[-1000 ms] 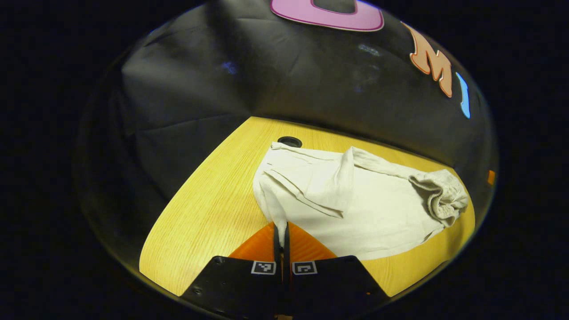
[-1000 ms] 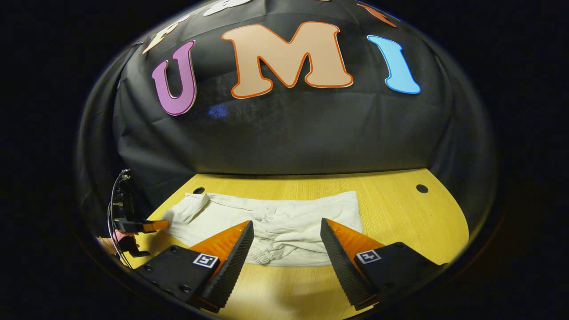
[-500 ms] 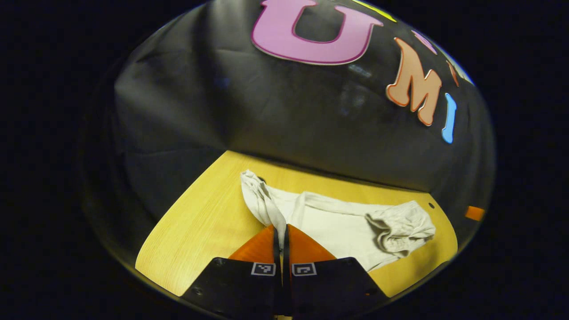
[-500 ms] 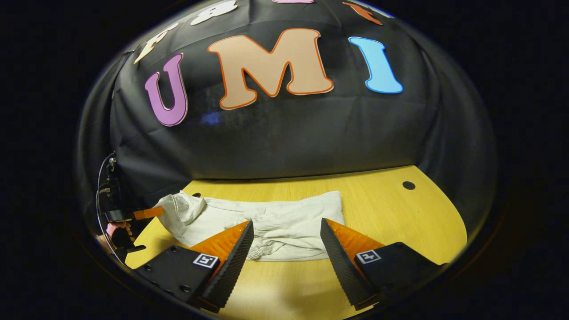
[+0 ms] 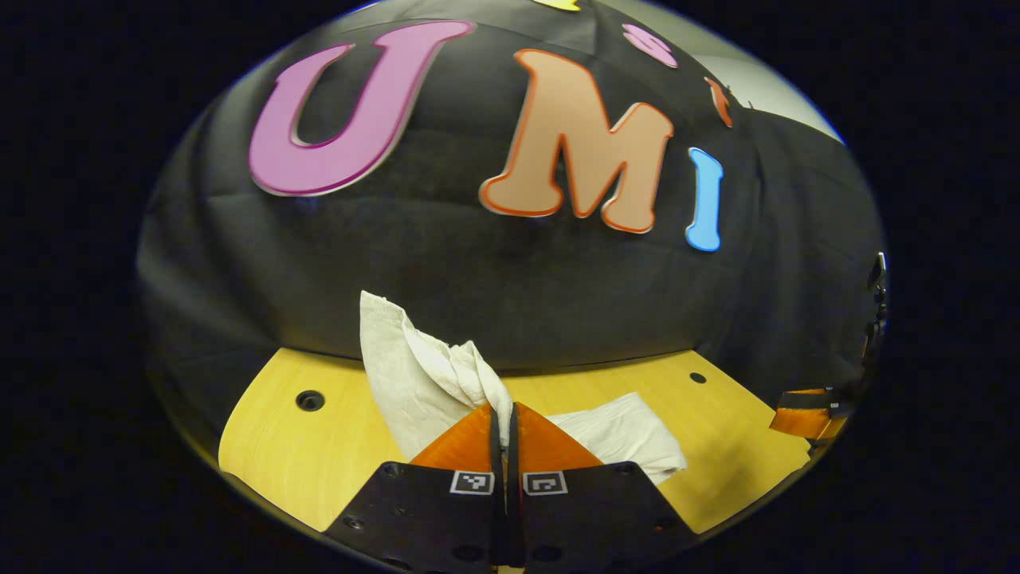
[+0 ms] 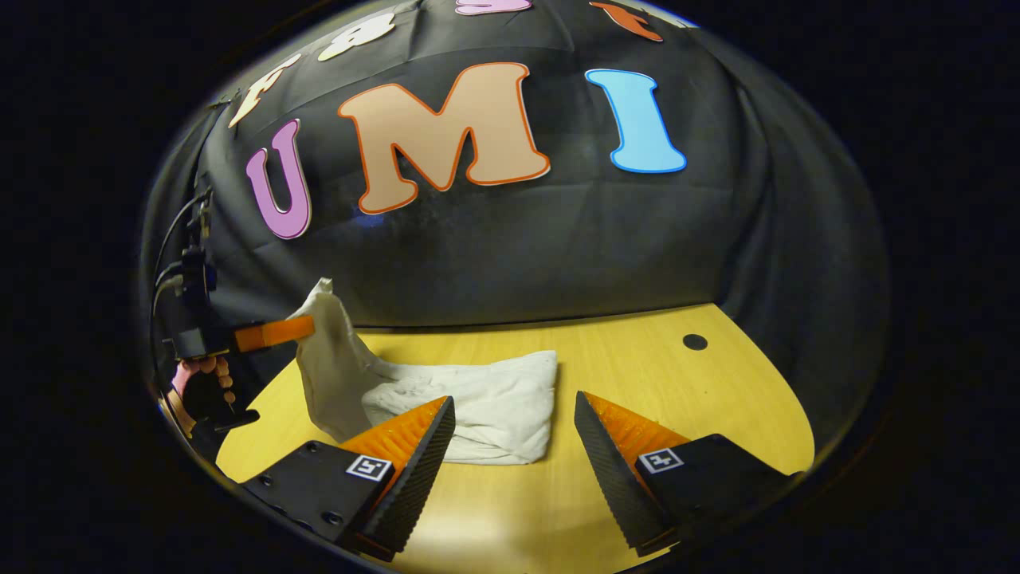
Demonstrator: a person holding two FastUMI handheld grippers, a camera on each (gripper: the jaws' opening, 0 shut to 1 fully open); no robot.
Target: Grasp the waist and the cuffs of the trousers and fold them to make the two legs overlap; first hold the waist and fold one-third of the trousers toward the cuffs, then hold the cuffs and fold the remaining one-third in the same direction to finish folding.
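Trousers (image 5: 422, 383) pinched between left fingers (image 5: 522, 430)

Two handheld two-finger grippers w/ square coded markers.

Left gripper (image 5: 504, 418), seen in left gripper view: wedge-shaped fingers tapering to narrow tips, mounted on matte black angular plates; one small black-and-white square marker per plate; several round screws set along plate edges. Right gripper (image 6: 514, 426), seen in right gripper view: same black plates w/ one square marker each, screw heads along left plate, finger inner faces ribbed w/ fine ridges, sawtooth edges. Farther off in right gripper view, black blocky body of left gripper w/ thin black cables looping up from top, gripped by a hand (image 6: 199, 387) on black handle. No sleeve visible.
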